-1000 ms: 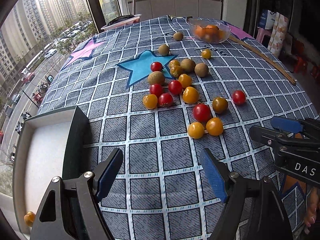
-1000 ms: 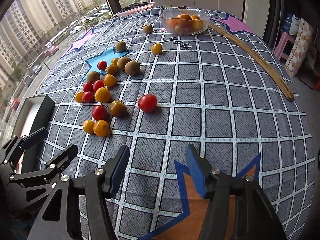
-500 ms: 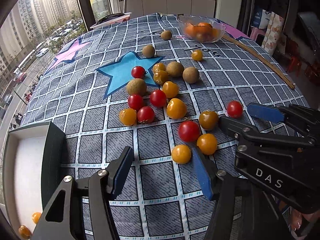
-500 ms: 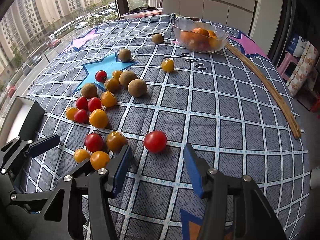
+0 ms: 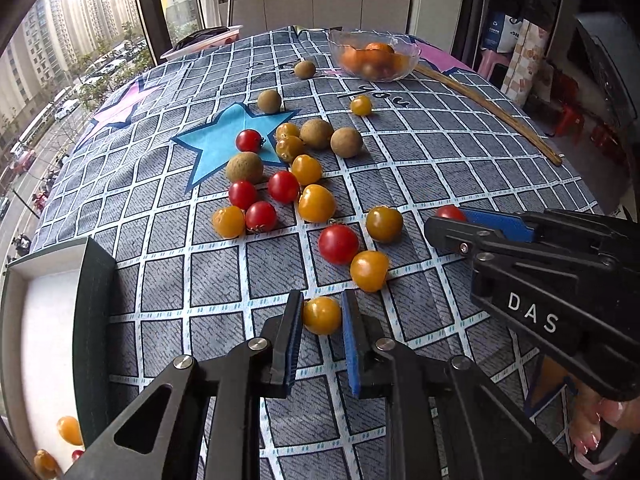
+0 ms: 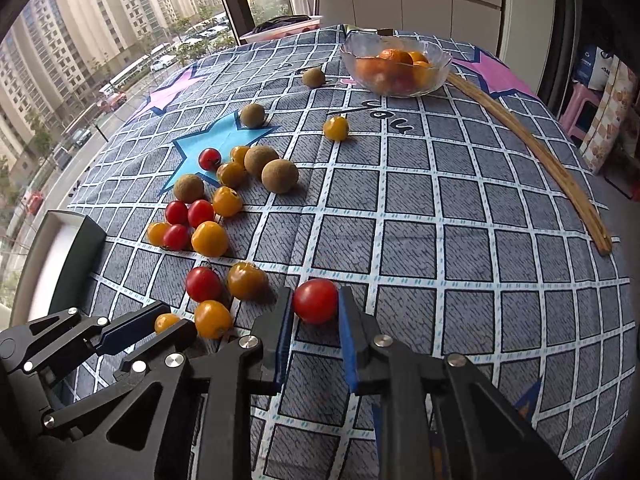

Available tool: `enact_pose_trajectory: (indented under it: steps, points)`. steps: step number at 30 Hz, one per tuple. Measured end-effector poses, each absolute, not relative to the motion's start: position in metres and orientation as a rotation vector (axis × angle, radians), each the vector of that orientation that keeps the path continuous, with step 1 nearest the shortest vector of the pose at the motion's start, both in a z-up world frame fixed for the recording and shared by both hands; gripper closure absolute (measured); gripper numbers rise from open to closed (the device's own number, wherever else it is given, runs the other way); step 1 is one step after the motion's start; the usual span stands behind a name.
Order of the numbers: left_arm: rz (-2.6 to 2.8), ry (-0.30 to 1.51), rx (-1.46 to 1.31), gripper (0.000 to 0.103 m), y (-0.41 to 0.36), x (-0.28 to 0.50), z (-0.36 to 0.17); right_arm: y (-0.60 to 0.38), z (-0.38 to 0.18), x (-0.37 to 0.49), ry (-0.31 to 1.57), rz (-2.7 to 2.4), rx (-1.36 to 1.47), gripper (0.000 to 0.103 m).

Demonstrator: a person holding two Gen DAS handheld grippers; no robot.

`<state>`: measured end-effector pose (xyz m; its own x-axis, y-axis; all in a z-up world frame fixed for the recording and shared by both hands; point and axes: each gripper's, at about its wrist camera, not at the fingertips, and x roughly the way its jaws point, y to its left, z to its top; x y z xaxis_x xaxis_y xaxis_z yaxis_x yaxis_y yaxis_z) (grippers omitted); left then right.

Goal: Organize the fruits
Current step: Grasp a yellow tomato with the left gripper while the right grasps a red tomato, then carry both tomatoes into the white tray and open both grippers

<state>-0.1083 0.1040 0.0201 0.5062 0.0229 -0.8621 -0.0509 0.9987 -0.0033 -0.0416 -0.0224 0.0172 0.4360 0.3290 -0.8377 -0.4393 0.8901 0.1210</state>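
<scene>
Left wrist view: left gripper [image 5: 321, 316] pinches a yellow tomato [image 5: 322, 315] on the checked cloth [image 5: 420, 168] — right gripper [image 6: 313, 302] likewise squeezes a red tomato [image 6: 315, 301] beside the scattered fruit.

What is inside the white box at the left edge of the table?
In the left wrist view, the white box holds two yellow-orange tomatoes and a bit of something red near its bottom corner. The dark wall and the frame edge hide the rest.
</scene>
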Motion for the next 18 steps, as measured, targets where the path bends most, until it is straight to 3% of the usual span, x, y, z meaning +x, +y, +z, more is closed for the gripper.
enact_pose_trajectory:
  steps: [18]
  points:
    - [0.066,0.981,-0.07,0.083,0.132,-0.211,0.053,-0.053,0.025,-0.12,1.087,0.529,-0.04,0.079]
